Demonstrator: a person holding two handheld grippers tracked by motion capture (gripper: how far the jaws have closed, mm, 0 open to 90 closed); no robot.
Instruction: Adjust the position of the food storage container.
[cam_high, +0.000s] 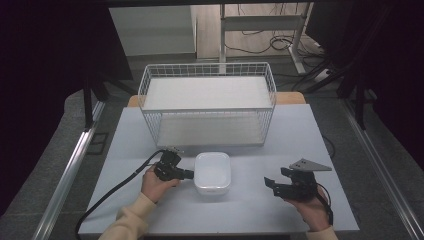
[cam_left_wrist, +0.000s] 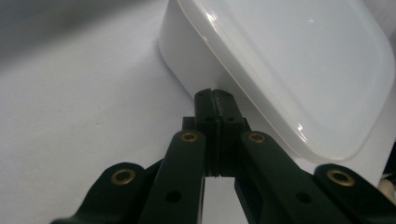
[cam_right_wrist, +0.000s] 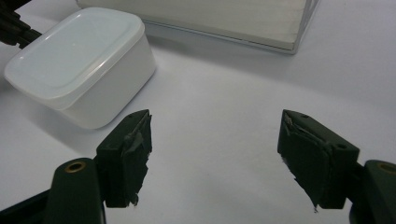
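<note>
We found the white lidded container (cam_high: 212, 173) sitting flat on the pale table (cam_high: 300, 135), near the middle of its front half and just in front of the white wire basket (cam_high: 207, 102), with a strip of bare table between the two. Its lid (cam_left_wrist: 299, 60) was on and looked glossy in the left gripper view. Against the container's left side wall we saw the left gripper (cam_high: 189, 174), clenched with its two black jaws pressed together and nothing between them; in its own view the tips (cam_left_wrist: 215, 94) stood right at the wall below the lid's rim, touching it or very nearly so. Its cable (cam_high: 117, 187) trailed off toward the table's front left edge. Well apart on the right we saw the right gripper (cam_high: 271, 183), released, its jaws spread wide over bare table and pointing toward the container, with the grey three-cornered plate (cam_high: 310, 165) on top.
</note>
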